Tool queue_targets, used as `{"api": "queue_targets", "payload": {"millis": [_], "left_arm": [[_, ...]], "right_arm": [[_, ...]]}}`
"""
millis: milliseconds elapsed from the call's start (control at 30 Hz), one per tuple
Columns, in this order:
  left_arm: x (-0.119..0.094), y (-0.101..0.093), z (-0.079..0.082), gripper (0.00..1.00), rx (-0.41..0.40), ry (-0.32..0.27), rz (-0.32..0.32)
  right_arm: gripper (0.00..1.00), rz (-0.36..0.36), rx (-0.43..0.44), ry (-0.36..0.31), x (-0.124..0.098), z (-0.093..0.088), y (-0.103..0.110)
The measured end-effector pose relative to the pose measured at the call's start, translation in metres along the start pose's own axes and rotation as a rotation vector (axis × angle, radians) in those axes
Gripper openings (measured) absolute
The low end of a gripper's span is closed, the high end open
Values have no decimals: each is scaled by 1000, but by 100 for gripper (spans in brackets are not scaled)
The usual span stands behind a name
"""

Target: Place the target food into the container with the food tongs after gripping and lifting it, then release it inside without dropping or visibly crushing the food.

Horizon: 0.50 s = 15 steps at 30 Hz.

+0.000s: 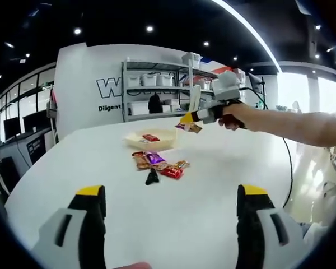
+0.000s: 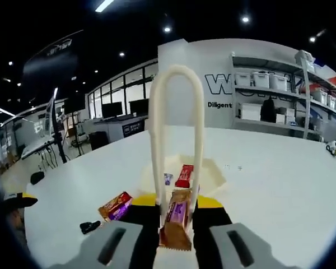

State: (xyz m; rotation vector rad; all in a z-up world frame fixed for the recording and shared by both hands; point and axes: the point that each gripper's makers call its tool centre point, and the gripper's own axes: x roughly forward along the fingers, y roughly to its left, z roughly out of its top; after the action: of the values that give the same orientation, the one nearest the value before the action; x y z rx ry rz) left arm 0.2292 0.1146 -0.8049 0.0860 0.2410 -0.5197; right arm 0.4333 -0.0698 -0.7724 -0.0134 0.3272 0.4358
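Right gripper (image 2: 176, 216) jaws clamp the tongs (image 2: 176, 140), tongs pinch a snack bar (image 2: 177, 219) above the desk (image 2: 280, 185), just short of the tray (image 2: 213, 174) | light, crinkly, slippery wrapper: gentle mid-bar squeeze | left gripper (image 1: 171, 210) jaws open, empty.

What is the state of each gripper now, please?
Left gripper: open, holding nothing.
Right gripper: shut on the food tongs, which pinch a snack packet.

Metal shelving (image 1: 165, 89) (stacked with bins) stands beyond the white table (image 1: 173, 207).
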Motion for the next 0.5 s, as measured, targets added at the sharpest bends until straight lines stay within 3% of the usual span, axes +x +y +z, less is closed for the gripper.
{"api": "queue_targets", "payload": {"millis": [500], "left_arm": [[4, 5, -1, 95, -6, 3, 0]], "right_arm": [[15, -14, 3, 10, 22, 9, -17]]}}
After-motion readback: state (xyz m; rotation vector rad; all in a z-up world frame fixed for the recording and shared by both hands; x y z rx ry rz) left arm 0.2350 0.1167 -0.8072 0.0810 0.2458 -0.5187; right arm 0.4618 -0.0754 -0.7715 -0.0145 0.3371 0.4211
